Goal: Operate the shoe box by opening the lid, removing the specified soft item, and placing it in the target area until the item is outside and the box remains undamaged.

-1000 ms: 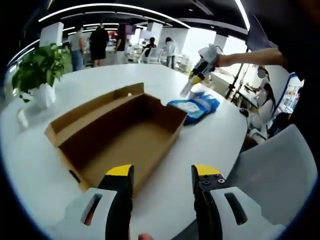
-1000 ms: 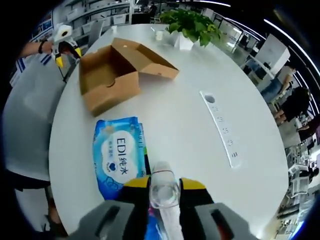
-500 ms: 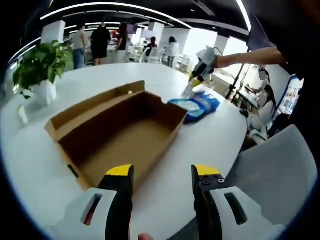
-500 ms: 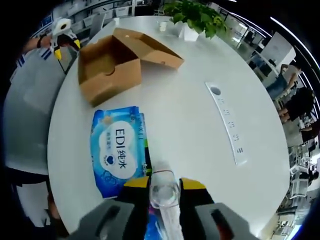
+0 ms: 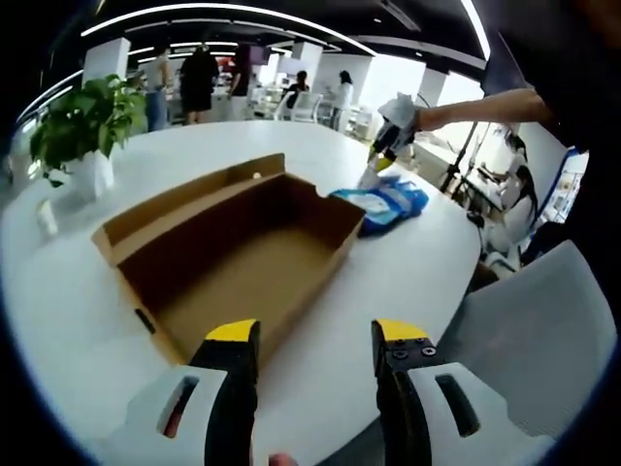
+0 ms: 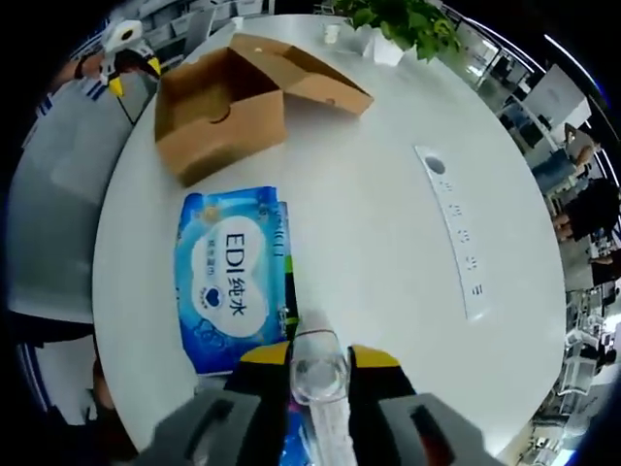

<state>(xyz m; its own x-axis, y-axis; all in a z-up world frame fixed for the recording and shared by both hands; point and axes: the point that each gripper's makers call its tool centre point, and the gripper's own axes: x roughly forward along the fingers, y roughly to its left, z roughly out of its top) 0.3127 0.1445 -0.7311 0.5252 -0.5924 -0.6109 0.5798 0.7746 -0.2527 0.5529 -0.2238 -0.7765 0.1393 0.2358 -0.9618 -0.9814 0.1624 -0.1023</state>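
White table (image 6: 378, 252), right gripper (image 6: 318, 361) jaws clamping seemingly clear bottle (image 6: 320, 374), left gripper (image 5: 315, 340) jaws spread, empty.

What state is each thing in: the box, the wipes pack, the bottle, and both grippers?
Brown cardboard shoe box: lid open, inside bare.
Blue soft wipes pack: out of the box, flat on the white round table.
Clear plastic bottle: held in the right gripper.
Left gripper: open, holding nothing.
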